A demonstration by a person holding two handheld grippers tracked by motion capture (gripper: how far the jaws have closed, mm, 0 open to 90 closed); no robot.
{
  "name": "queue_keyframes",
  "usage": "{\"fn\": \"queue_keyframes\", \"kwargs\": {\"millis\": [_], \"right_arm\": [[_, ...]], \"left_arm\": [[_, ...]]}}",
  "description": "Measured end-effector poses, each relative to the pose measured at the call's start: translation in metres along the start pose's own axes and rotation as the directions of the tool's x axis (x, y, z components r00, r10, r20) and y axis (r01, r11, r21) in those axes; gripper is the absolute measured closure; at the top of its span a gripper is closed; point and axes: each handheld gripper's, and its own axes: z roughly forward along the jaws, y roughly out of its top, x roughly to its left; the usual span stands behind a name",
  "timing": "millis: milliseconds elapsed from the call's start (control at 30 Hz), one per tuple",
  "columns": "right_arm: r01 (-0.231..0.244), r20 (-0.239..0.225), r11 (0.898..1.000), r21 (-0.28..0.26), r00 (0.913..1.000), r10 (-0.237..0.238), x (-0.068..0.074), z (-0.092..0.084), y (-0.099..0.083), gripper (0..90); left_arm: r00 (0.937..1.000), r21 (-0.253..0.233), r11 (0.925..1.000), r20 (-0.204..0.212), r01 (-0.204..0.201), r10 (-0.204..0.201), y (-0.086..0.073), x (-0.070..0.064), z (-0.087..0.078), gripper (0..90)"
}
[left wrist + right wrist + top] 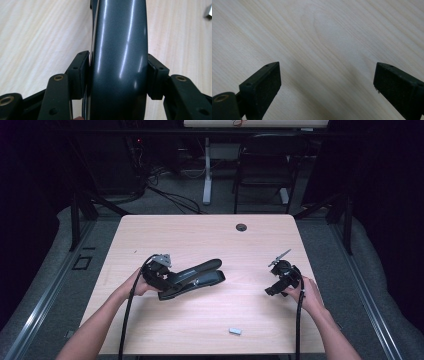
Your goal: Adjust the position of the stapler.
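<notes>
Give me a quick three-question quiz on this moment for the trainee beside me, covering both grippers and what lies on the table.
1. True or false: the left gripper is shut on the black stapler.
2. How do the jaws of the right gripper stand? A) clamped on the stapler B) open over bare table C) shut on the small grey block
3. Fill in: the small grey block lies near the table's ____ edge, apart from both grippers.

Key:
1. True; in the left gripper view both pads press the stapler's sides.
2. B; the right gripper view shows wood grain between them.
3. Near, the person's side.
</notes>
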Motion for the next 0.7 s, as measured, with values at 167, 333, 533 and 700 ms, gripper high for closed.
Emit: {"fn": "queue_keyframes", "kwargs": {"millis": [167, 333, 533, 700], "right_arm": [[0.014, -0.042, 1.0, -0.026, 0.999, -0.015, 0.007, -0.003, 0.005, 7.2], [0.034, -0.044, 0.999, -0.016, 0.9985, -0.034, 0.009, -0.004, 0.006, 7.3], [0.037, -0.069, 0.999, -0.022, 0.9969, -0.038, 0.013, -0.005, 0.007, 7.3], [0.055, -0.077, 0.998, -0.025, 0.9954, -0.057, 0.018, -0.004, 0.008, 7.3]], "left_arm": [[0.9991, 0.016, 0.9993, 0.024, -0.034, 0.034, 0.004, -0.006, 0.003, 45.4], [0.9975, 0.036, 0.9975, 0.04, -0.06, 0.059, 0.007, -0.01, 0.005, 45.4], [0.9937, 0.048, 0.9946, 0.069, -0.092, 0.089, 0.01, -0.016, 0.008, 45.3], [0.9869, 0.087, 0.9871, 0.101, -0.135, 0.126, 0.015, -0.022, 0.011, 45.0]]}}
